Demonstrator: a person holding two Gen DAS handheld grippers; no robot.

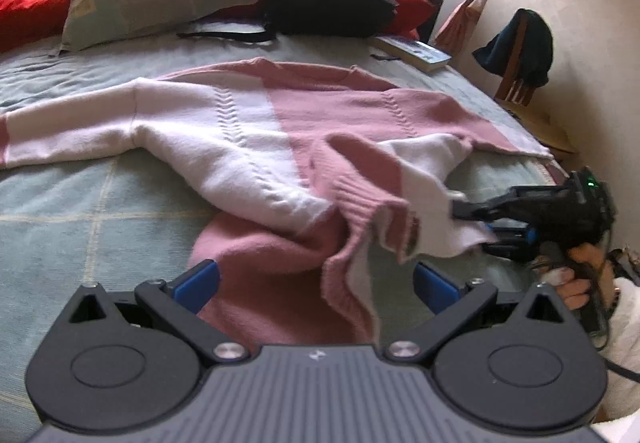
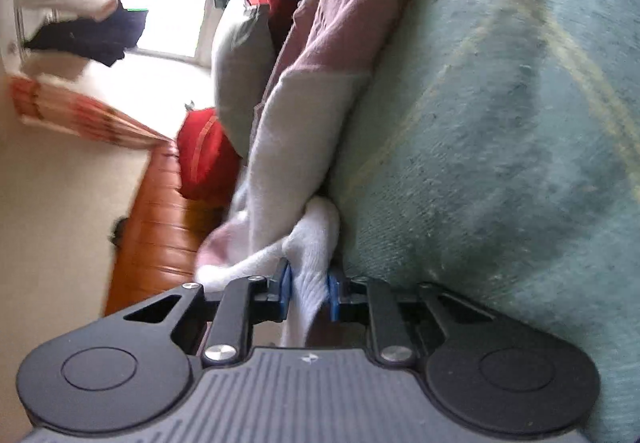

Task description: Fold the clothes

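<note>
Left gripper (image 1: 316, 285): spread wide, empty, over pink hem. Sweater (image 1: 224, 131), pink and white knit: flat across bed (image 1: 80, 211), one sleeve out leftward; soft, limp, stretchy, best gripped at ribbed cuff or hem. Right gripper (image 2: 308, 293): pinching white cuff.

The sweater's (image 1: 240, 131) left sleeve runs off the frame edge; its lifted cuff (image 1: 440, 219) is motion-blurred, hiding the right tool's (image 1: 476, 221) fingertips.

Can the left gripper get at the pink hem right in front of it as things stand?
Probably yes. The left gripper has its jaws wide open with the sweater hem bunched on the bed between them, nothing over it. The right gripper pinches a white part off to the side.
</note>
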